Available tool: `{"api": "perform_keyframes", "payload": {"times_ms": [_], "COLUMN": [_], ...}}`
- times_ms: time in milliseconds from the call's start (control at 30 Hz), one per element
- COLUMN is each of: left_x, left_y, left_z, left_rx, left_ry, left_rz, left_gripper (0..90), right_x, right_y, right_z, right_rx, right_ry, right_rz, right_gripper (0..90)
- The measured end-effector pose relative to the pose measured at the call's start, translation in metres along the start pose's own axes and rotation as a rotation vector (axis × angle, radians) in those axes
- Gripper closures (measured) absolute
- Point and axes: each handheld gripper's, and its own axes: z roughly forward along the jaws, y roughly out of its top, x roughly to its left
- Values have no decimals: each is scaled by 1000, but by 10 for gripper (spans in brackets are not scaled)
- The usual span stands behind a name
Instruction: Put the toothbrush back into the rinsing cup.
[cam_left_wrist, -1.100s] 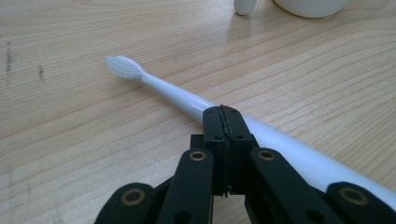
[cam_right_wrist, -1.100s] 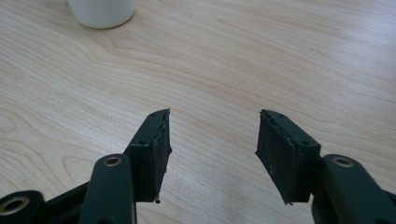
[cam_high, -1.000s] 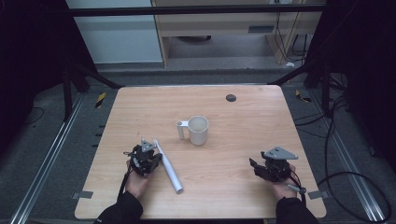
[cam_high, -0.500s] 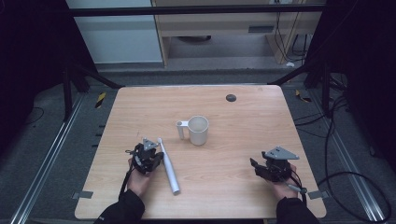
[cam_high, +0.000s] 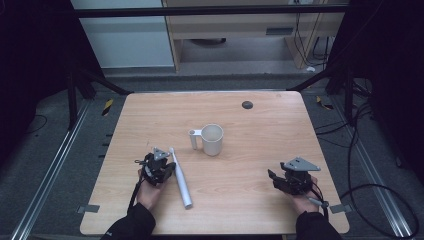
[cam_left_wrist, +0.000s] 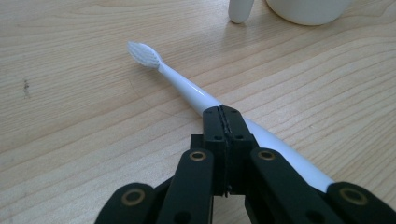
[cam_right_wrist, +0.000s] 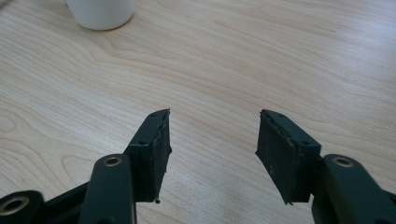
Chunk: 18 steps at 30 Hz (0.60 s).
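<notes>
1. your electric toothbrush (cam_left_wrist: 187, 88) lies flat on the wooden table (cam_high: 260, 200), just right of your left gripper (cam_high: 161, 163), bristle head toward the white mug (cam_high: 212, 139).
2. it looks light, stiff and smooth, so it may roll or slip; take it at the thicker handle, not the slim neck.
3. your left gripper's jaws are pressed together on nothing, resting above the handle.
4. your right gripper (cam_right_wrist: 212, 140) stands parted and empty, well apart.
5. the tabletop is level, bare wood; dark floor, cables and metal frames surround it.
</notes>
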Motion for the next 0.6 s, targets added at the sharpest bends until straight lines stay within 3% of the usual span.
{"api": "perform_keyframes", "payload": {"times_ms": [400,533,600], "left_x": [-5,-2,-2], "left_y": [5,6,5], "left_z": [4,-4,-17], "left_rx": [8,-11,-39], "left_ry": [5,2,-17], "left_rz": [29,14,5], "left_gripper": [887,887,888], "right_x": [0,-1,-2], "right_y": [-1,-1,-2], "right_z": [0,-3,-4], "right_rx": [2,-1,-5], "right_ry": [-1,-3,-5], "right_rz": [1,4,2], "right_gripper": [443,444,444]}}
